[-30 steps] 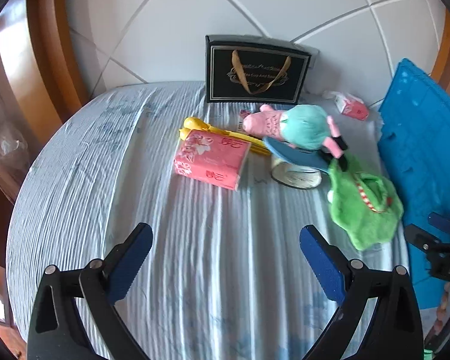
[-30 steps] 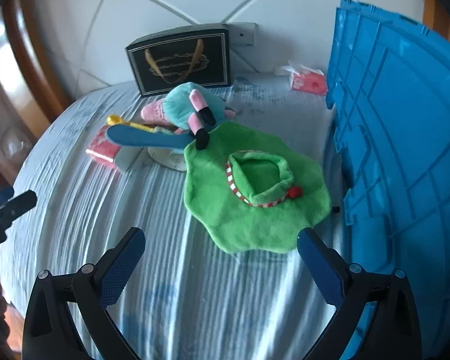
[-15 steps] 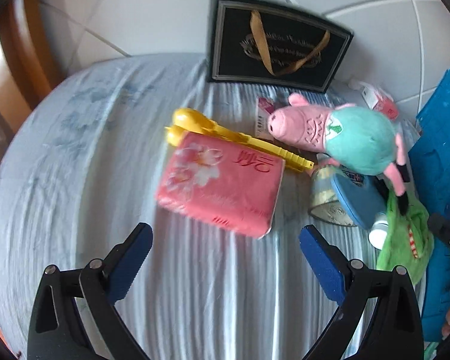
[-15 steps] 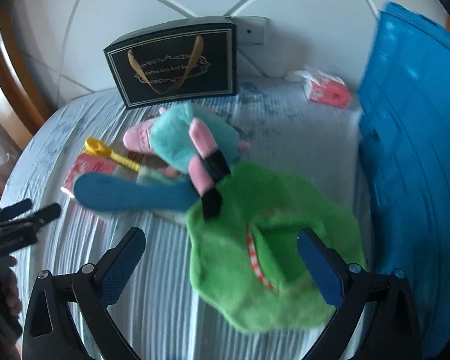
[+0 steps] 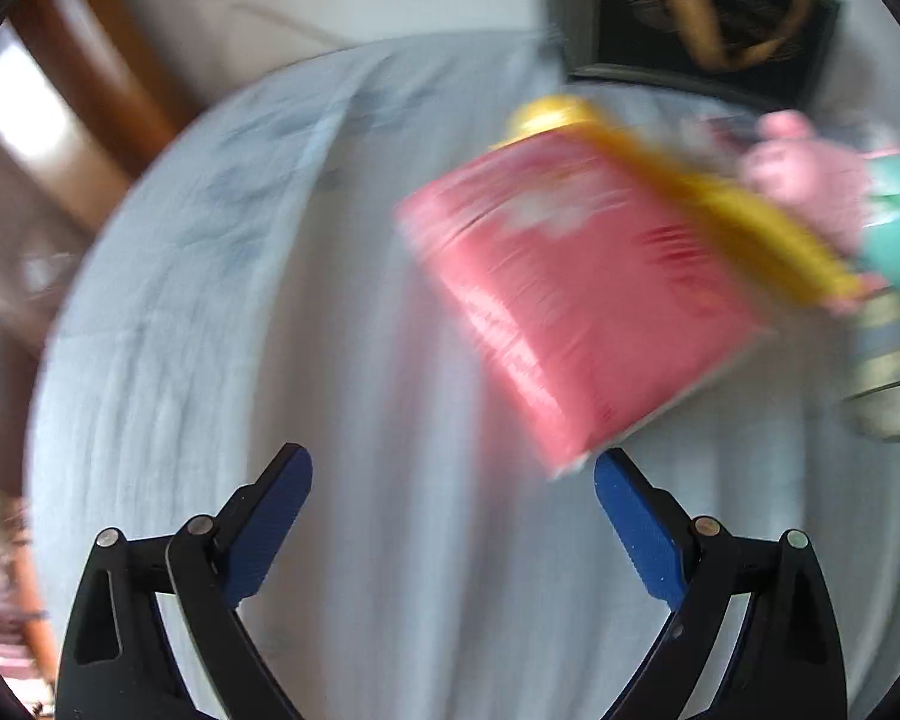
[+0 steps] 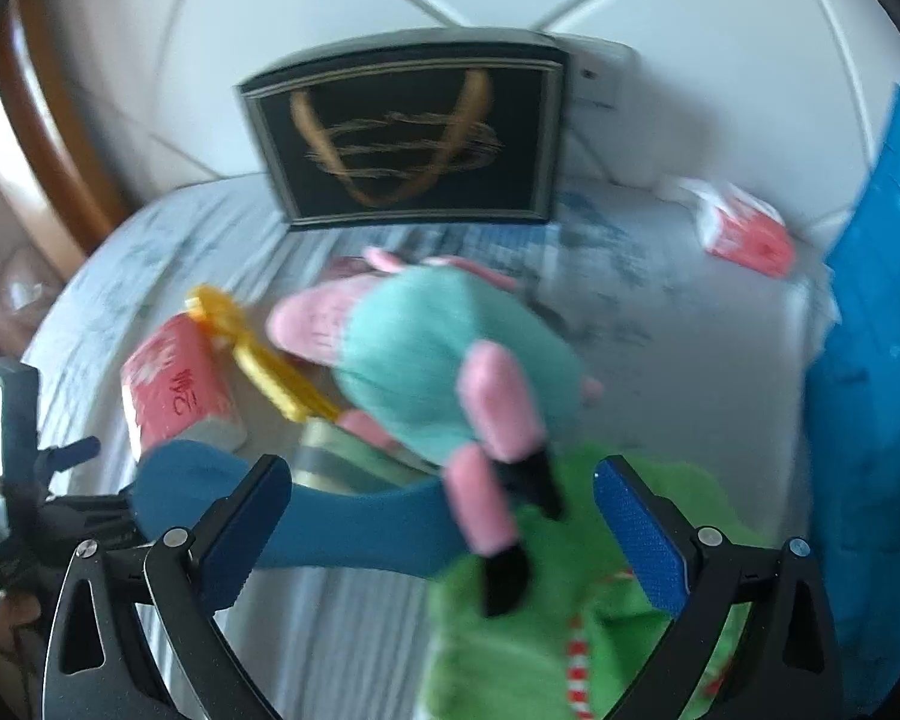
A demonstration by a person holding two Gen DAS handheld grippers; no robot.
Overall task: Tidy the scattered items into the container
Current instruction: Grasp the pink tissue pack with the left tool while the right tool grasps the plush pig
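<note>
We've got both tongs spread wide with nothing between the blue pads: left tongs [image 5: 453,483] and right tongs [image 6: 441,495] each angled down, holding nothing at all.

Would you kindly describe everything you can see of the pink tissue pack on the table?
The tissue pack is a soft, block-shaped packet in pink wrapping with white flower prints and red lettering; one white end shows in the right wrist view. It lies flat on the pale blue striped tablecloth, unopened as far as the blur allows. A yellow plastic tool lies along its far edge, seemingly touching it. The open left gripper is just short of its near corner, not yet holding it.
</note>
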